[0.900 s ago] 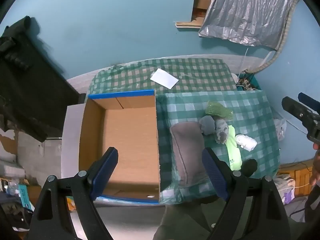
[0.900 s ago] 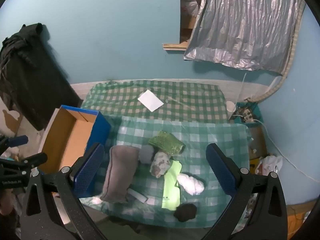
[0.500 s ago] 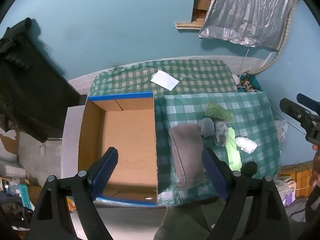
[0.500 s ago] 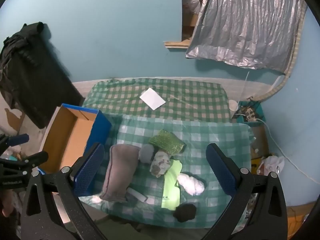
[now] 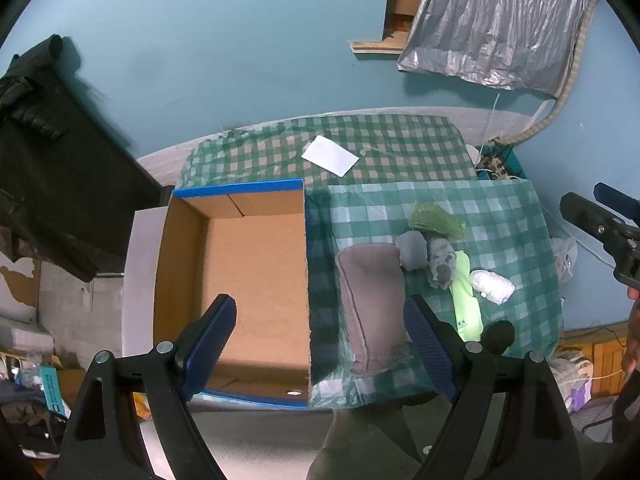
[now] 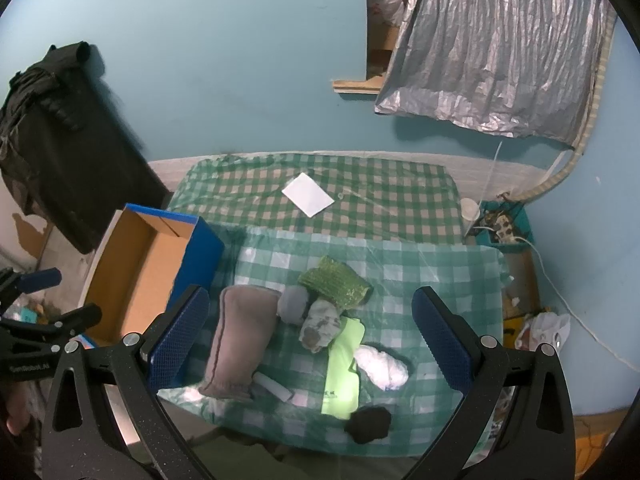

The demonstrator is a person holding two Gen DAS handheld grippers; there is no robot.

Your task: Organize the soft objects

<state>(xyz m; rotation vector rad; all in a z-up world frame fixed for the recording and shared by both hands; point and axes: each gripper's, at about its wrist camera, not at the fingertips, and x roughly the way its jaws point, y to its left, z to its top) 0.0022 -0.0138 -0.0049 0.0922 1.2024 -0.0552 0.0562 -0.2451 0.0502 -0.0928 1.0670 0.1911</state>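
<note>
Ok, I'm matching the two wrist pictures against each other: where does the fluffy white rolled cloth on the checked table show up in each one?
Left wrist: the fluffy white rolled cloth lies right of centre, near the tablecloth's right edge.
Right wrist: the same cloth lies low, just right of centre.
Shared landmark: the neon yellow-green folded cloth, directly left of it in both views.

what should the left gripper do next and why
Probably lower the left gripper, its fingers wide open, onto the gray cushion. It lies nearest the open cardboard box, which holds nothing soft yet, and all the soft items lie on the checkered cloth.
</note>
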